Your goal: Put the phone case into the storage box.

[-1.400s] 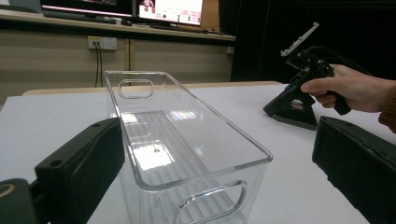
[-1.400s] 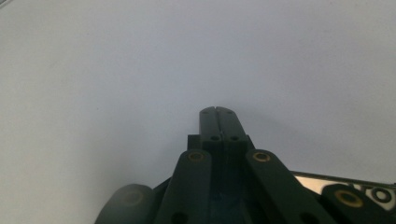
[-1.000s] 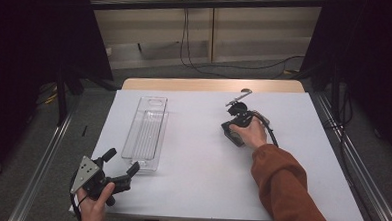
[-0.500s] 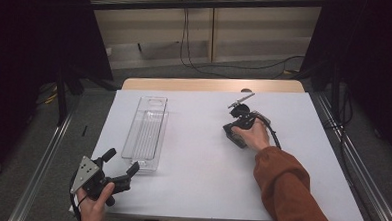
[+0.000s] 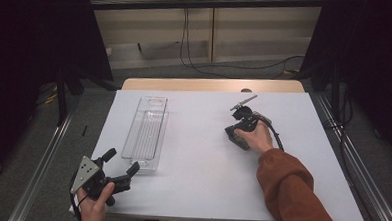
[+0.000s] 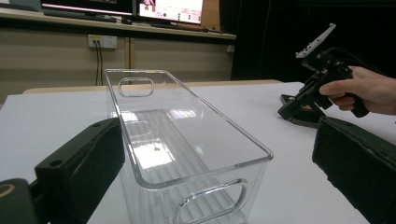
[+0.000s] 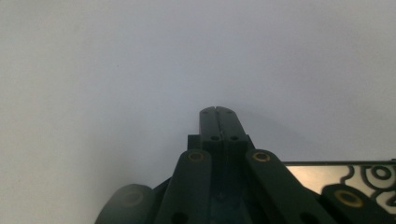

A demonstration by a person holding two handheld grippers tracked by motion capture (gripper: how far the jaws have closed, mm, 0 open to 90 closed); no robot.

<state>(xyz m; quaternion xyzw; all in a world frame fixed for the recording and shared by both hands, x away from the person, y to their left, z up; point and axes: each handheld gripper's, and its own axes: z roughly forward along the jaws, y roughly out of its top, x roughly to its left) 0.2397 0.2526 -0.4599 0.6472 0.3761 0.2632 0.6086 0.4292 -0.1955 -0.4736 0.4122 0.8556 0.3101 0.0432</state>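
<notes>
From above, your left gripper (image 5: 123, 165) sat wide open at the clear bin's (image 5: 145, 132) near end on the white table (image 5: 190, 190). Its own camera showed rigid, slick, light plastic, best grasped by the handle cutout (image 6: 212, 203). Your right gripper (image 7: 218, 112) was closed, empty.

A white table (image 5: 196, 165) carries a clear plastic bin (image 5: 145, 131) left of centre.

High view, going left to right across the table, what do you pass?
Left gripper with open jaws at the near left corner → clear bin → bare white table → right gripper, jaws shut, tips down on the table → the person's orange sleeve.
</notes>
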